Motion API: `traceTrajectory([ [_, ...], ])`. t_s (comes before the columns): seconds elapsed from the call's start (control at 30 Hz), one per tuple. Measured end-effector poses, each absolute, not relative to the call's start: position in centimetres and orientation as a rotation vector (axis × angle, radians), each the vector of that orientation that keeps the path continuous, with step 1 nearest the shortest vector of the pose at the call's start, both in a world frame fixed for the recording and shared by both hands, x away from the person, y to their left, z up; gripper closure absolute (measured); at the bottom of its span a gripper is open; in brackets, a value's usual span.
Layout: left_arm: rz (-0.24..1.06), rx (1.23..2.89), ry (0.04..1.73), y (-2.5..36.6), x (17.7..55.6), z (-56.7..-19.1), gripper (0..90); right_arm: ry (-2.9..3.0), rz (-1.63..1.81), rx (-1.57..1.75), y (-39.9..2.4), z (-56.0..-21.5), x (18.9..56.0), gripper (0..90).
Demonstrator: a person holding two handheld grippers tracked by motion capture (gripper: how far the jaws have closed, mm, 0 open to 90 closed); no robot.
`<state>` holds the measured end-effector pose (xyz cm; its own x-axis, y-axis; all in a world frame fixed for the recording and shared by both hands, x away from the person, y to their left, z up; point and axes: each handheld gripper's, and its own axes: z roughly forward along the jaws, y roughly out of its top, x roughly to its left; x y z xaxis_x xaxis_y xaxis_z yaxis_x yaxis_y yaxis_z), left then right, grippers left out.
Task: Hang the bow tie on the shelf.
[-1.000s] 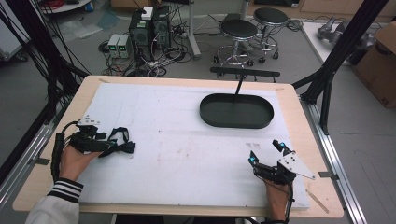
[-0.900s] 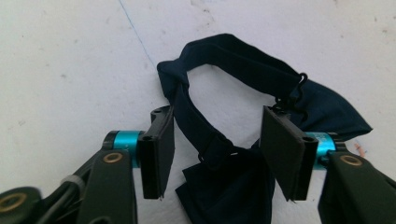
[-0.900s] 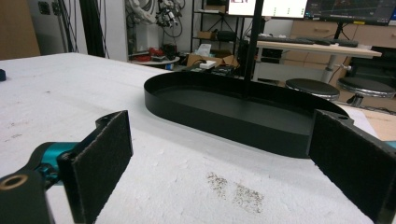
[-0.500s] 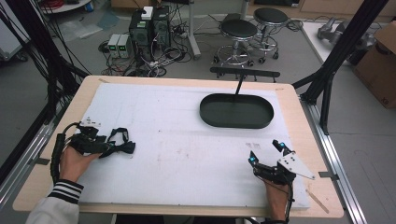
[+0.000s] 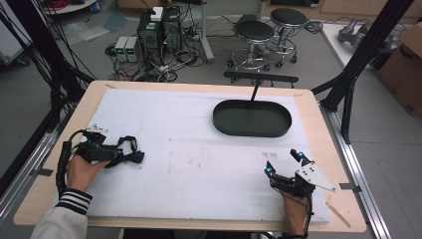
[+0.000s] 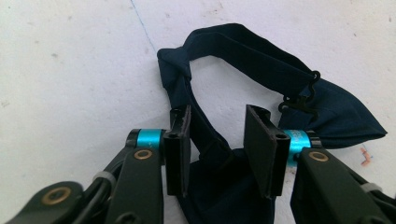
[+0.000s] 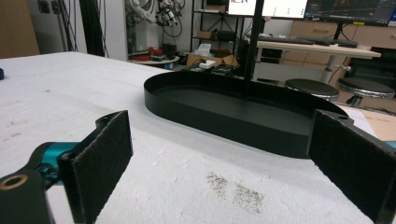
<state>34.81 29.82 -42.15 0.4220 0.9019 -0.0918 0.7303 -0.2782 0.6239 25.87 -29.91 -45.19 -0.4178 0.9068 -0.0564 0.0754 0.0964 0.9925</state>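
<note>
Closing in on a dark navy bow tie (image 6: pixel 261 84): left hand-held gripper (image 6: pixel 224 144), jaws partly drawn together and just lately narrowing, with the tie's band and a fold of its cloth lying between the pads (image 6: pixel 180 149). Cannot tell whether the pads already press on the cloth. Beyond the jaw tips, the band looping away to a knot (image 6: pixel 173 70); off to one side of the jaws, a small black hook clasp (image 6: pixel 299 100) on the band, with one wing of the bow spread just past it. No brand, label or lettering readable on the cloth. Under it all, the white sheet (image 5: pixel 189 134) covering the bench (image 5: pixel 308 99), marked with a thin blue line ahead of the jaws.

Resting low near the front edge of the bench, well apart from the tie: right hand-held gripper (image 5: pixel 283 163), jaws spread wide, nothing between them. Straight ahead of those jaws, a black oval tray (image 7: pixel 224 116), with a dark post standing behind it. Farther off past the bench, two round stools (image 5: pixel 268 30) and computer boxes (image 5: pixel 159 27) on the floor; screens in the distance, their writing too small to read.
</note>
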Motion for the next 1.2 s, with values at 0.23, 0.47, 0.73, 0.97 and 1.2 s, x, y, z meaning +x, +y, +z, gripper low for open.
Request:
traceTrajectory([
  [0.23, 0.253, 2.034, 1.482, 30.4, 35.6, -42.3, 67.0, 1.629, 1.408, 0.986, -29.9, -45.2, 25.9, 5.9],
  [0.47, 0.296, 2.063, 1.471, 29.9, 35.5, -42.4, 81.5, 1.628, 1.408, 0.985, -29.9, -45.2, 25.9, 6.0],
  [0.73, 0.351, 2.084, 1.431, 29.5, 35.3, -42.3, 84.6, 1.629, 1.408, 0.987, -29.9, -45.2, 25.9, 5.9],
  [0.97, 0.397, 2.062, 1.363, 29.3, 34.8, -41.9, 85.3, 1.629, 1.408, 0.988, -29.9, -45.2, 25.9, 5.9],
  [1.2, 0.438, 1.976, 1.288, 29.2, 34.1, -41.0, 85.7, 1.63, 1.406, 0.985, -29.9, -45.2, 25.9, 5.9],
])
